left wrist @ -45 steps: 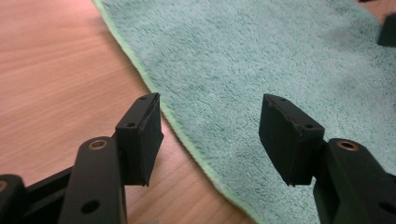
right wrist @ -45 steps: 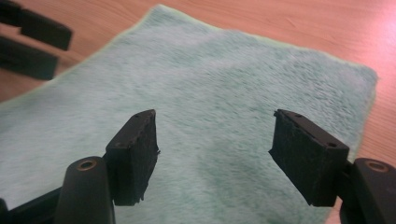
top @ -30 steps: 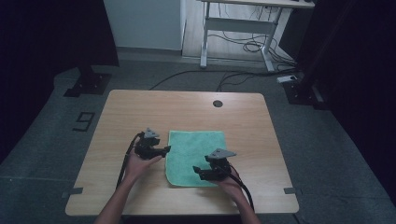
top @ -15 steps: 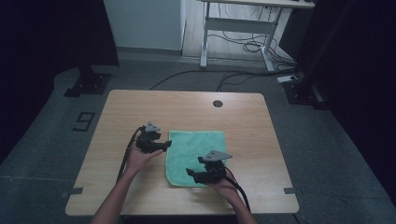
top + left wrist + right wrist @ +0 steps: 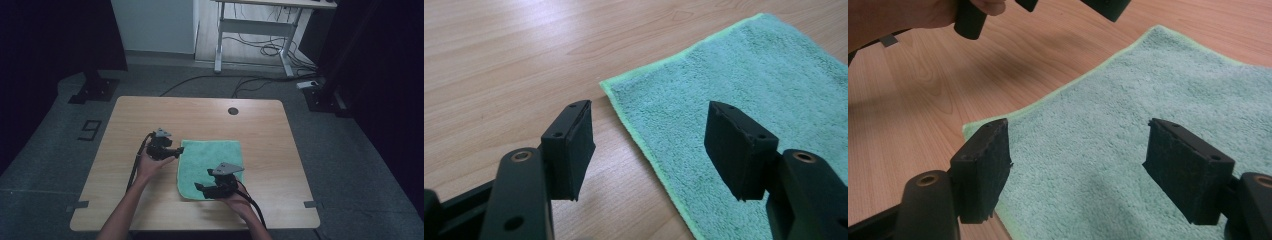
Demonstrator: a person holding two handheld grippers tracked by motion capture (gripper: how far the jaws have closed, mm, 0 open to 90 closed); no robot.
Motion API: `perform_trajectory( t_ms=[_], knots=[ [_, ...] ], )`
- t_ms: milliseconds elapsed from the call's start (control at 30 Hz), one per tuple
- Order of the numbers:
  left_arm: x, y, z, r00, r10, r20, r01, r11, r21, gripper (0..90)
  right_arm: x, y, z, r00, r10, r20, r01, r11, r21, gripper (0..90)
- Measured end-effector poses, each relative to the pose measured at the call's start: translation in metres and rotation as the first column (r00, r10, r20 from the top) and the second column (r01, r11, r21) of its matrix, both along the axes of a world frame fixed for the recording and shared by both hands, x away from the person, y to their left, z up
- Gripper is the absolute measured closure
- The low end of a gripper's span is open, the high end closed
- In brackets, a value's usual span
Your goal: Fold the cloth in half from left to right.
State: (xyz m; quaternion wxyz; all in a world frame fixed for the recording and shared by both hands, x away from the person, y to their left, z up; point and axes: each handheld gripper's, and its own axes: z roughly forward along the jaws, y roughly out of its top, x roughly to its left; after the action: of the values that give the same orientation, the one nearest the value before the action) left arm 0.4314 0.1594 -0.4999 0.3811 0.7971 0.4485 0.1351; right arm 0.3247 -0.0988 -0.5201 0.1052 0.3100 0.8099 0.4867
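The left tongs (image 5: 176,150) hang spread wide with nothing between the pads, poised just over the far-left corner of the green towel (image 5: 210,167); in the left gripper view one pad (image 5: 574,147) sits above bare wood and the other above the terry, so the towel's left hem runs between them. The right tongs (image 5: 199,187) are spread as well and empty, low over the near-left corner, where the right gripper view shows the corner of the cloth (image 5: 1128,165) lying between the two pads with the left tongs' tips farther off at the top. The towel lies flat and single-layered a little right of the middle of the wooden surface (image 5: 150,115), nearer the person than the far edge. It looks like a thin looped microfibre or terry cloth: light, entirely limp, and grippy rather than slick, so it should not slide out of a pinch, but it will sag and fold wherever it is unsupported. Nothing about it seems fragile. The sensible hold is at the stitched hem, right at the two left corners, with one pad pressed to the surface and slipped under the edge. A pinch in the middle would likely just bunch it up.
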Motion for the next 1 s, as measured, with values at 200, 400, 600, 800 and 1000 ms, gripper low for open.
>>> perform_trajectory(
  t_ms=[200, 400, 600, 800, 1000],
  knots=[
    [0.009, -0.003, -0.001, 1.0000, -0.007, 0.007, 0.007, 0.9999, -0.016, 37.3, -0.003, 0.009, 0.000, 0.9995, 0.024, 0.019, -0.024, 1.000, -0.006, 26.5],
    [0.022, -0.009, -0.007, 0.9999, -0.009, 0.008, 0.009, 0.9998, 0.015, 39.3, -0.004, 0.016, -0.001, 0.9991, 0.035, 0.026, -0.035, 0.999, -0.008, 28.7],
    [0.038, -0.011, -0.013, 0.9999, -0.010, -0.009, 0.011, 0.9998, 0.015, 43.3, -0.004, 0.016, -0.001, 0.9991, 0.028, 0.030, -0.028, 1.000, -0.012, 30.1],
    [0.050, -0.015, -0.022, 0.9999, 0.000, -0.011, 0.000, 0.9991, 0.042, 46.9, -0.005, 0.016, -0.002, 0.9990, 0.033, 0.031, -0.033, 0.999, -0.009, 31.9],
    [0.054, -0.016, -0.030, 0.9993, 0.011, -0.037, -0.009, 0.9990, 0.043, 49.9, -0.006, 0.019, -0.003, 0.9984, 0.046, 0.034, -0.046, 0.999, -0.011, 32.5]
  ],
)
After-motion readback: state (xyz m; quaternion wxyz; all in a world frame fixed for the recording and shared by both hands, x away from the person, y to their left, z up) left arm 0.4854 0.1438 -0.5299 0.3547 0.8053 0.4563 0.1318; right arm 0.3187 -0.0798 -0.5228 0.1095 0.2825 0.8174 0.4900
